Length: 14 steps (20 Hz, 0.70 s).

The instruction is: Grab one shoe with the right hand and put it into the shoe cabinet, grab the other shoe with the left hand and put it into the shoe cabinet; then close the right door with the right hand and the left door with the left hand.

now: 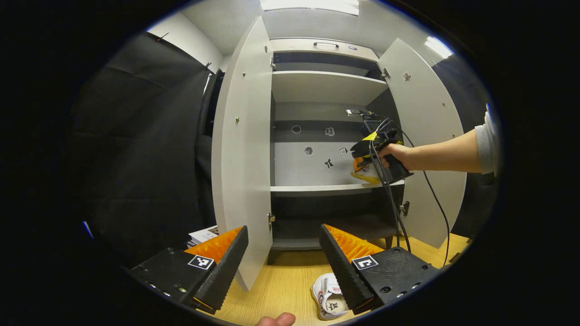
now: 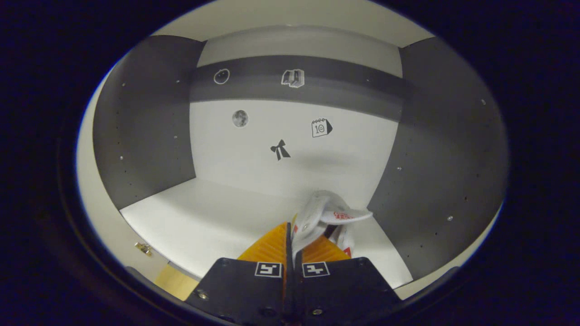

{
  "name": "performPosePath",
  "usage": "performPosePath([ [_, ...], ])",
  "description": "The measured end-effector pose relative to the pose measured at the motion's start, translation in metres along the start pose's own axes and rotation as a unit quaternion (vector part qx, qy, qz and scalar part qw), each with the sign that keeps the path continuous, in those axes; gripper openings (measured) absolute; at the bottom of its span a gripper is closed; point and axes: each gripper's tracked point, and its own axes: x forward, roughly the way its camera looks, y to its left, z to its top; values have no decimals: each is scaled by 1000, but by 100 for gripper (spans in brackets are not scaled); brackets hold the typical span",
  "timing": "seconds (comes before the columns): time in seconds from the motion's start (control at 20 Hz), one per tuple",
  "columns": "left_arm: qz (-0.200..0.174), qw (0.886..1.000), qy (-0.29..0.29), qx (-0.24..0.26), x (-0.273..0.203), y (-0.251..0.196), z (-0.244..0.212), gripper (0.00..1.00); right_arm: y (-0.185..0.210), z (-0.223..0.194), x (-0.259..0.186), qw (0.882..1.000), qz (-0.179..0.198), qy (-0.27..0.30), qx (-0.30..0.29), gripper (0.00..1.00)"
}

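In the right gripper view my right gripper (image 2: 291,240) is shut on the edge of a white shoe (image 2: 328,213), which hangs just over the cabinet's middle shelf (image 2: 204,217) near its right wall. The left gripper view shows that same gripper (image 1: 369,158) in a hand at the right end of the middle shelf (image 1: 317,188). My left gripper (image 1: 283,253) stands open in front of the shoe cabinet (image 1: 324,86). The other white shoe (image 1: 328,296) lies on the wooden floor by its right finger. Both doors, the left door (image 1: 242,149) and the right door (image 1: 423,136), stand open.
A bare arm with a grey sleeve (image 1: 487,142) reaches in from the right, and black cables (image 1: 392,203) hang from the right gripper. Some magazines (image 1: 204,234) lie on the floor left of the cabinet. A fingertip (image 1: 278,320) shows at the bottom edge.
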Motion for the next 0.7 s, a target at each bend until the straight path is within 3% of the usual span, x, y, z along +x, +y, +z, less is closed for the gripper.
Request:
performPosePath([
  [0.4,2,1000,-1,-7,6,1,0,95,6,-7,27,999,-12,47,-20,4],
  [0.7,7,1000,-2,-11,2,8,1,95,9,-11,31,998,-19,54,-15,14],
])
